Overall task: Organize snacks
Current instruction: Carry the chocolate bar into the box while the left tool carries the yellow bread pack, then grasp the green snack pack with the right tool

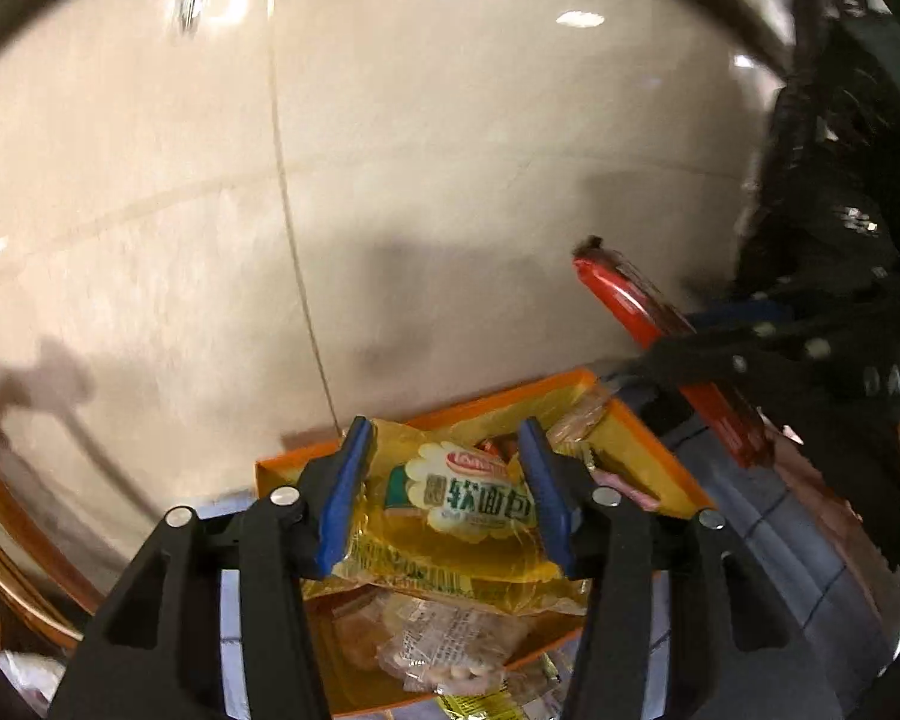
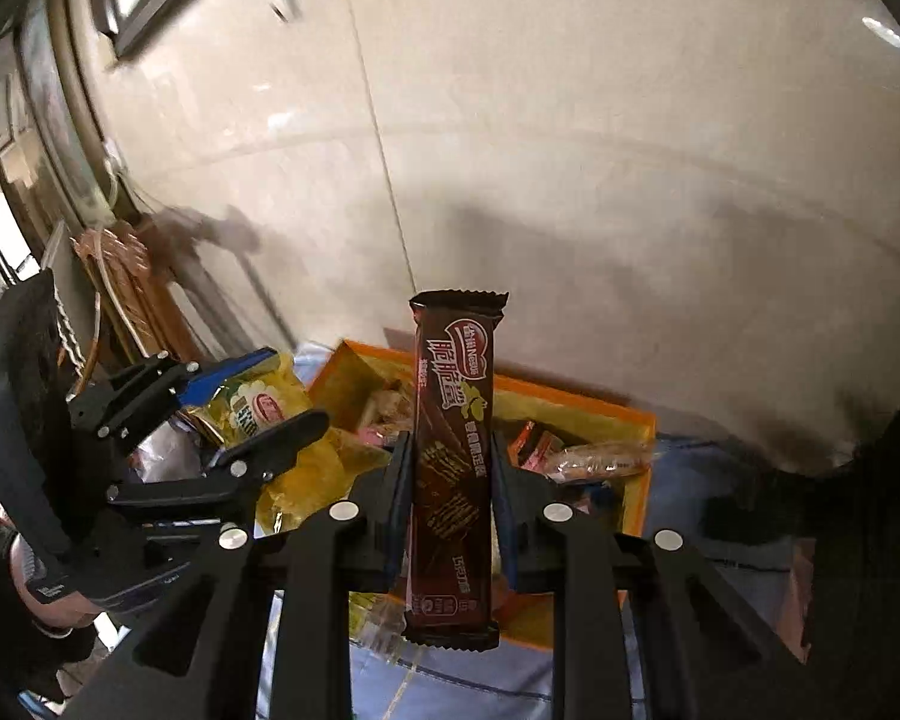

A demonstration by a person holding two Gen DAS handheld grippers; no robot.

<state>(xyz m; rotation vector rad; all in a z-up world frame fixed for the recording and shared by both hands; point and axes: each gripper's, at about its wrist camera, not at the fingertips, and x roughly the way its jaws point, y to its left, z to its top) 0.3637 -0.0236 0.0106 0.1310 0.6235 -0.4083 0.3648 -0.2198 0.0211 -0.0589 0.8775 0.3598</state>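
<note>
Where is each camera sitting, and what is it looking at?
Left wrist: sits on the left gripper, looking along its fingers at the yellow bread packet they hold, above the orange box.
Right wrist: sits on the right gripper, looking along its fingers at the brown wafer bar they hold; a hand shows at the left.
Shared: both see the orange box, the pale tiled floor, both snacks and the other gripper.

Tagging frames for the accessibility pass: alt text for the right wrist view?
The right gripper holds a brown chocolate wafer bar upright above an orange box of mixed snacks. At left, the left gripper holds a yellow bread packet.
</note>
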